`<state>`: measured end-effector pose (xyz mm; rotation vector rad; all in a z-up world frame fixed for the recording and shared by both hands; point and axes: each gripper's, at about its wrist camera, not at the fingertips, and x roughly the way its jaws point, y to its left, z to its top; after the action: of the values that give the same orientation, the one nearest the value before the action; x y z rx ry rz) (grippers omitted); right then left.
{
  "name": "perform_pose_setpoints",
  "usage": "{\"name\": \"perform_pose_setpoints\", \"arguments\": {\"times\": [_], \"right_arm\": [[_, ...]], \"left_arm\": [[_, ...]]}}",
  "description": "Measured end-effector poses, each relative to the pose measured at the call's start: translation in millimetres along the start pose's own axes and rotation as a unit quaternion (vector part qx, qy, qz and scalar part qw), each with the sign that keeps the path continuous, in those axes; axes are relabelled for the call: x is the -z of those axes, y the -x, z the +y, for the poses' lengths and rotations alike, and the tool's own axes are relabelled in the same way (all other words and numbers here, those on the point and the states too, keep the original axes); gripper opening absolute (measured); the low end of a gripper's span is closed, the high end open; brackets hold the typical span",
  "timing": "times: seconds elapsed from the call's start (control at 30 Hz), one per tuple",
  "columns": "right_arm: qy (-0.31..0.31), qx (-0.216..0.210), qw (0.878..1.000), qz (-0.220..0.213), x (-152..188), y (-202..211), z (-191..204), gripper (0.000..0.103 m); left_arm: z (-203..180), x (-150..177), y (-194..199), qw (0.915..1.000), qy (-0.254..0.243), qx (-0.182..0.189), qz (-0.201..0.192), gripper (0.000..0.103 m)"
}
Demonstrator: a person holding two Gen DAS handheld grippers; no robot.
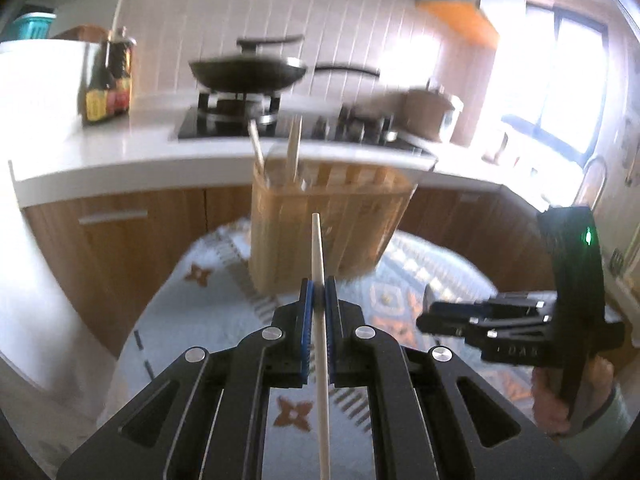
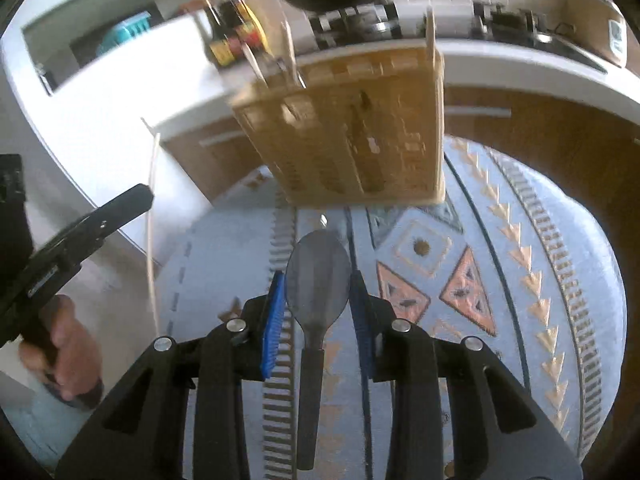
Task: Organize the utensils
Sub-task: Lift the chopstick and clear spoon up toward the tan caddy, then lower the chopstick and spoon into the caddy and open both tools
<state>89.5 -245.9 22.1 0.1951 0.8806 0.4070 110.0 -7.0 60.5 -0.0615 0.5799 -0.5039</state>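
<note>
With the left gripper (image 1: 319, 300) clamped on a chopstick (image 1: 320, 320) and the right gripper (image 2: 318, 292) pinching a spoon (image 2: 318, 276) by its bowl, both above the table (image 2: 520, 280), each should reach the holder (image 2: 352, 128) upright, then drop into a separate slot.

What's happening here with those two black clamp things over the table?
A person is sorting utensils with a handheld gripper in each hand. The left gripper is shut on a pale chopstick, and the right gripper grips a dark spoon by its bowl. Both are held above a patterned tablecloth, facing a wooden utensil holder that already has two chopsticks standing in it. Neither utensil is in the holder yet.
</note>
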Motion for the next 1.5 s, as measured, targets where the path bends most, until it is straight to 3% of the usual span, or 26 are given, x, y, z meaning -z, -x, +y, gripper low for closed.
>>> {"name": "perform_pose_setpoints", "arguments": {"times": [0.2,0.37,0.63,0.83,1.0,1.2,1.5], "right_arm": [[0.023,-0.046,0.996,-0.073,-21.3,35.5,16.4,0.029],[0.027,-0.048,0.987,-0.150,-58.6,60.6,27.5,0.029],[0.012,0.074,0.963,-0.258,-123.3,72.7,21.8,0.029],[-0.003,0.121,0.929,-0.350,-156.4,66.9,-3.6,0.029],[-0.014,0.126,0.924,-0.361,-166.0,46.2,-21.1,0.029],[0.010,0.191,0.914,-0.358,-157.7,7.1,-23.4,0.029],[0.023,0.202,0.913,-0.353,-148.8,-4.3,-24.2,0.029]], "left_arm": [[-4.0,-21.5,18.8,0.9974,0.025,0.007,-0.067,0.003],[-9.5,-58.9,32.5,0.9888,0.028,-0.010,-0.146,0.004],[-19.6,-108.2,13.9,0.9694,0.030,-0.055,-0.237,0.004],[-7.6,-130.3,-29.2,0.9595,0.028,-0.093,-0.264,0.004],[10.5,-133.1,-50.9,0.9561,0.059,-0.099,-0.269,0.004],[12.5,-125.2,-59.7,0.9460,0.058,-0.127,-0.292,0.004],[16.6,-131.2,-54.4,0.9439,0.059,-0.117,-0.303,0.004]]}}
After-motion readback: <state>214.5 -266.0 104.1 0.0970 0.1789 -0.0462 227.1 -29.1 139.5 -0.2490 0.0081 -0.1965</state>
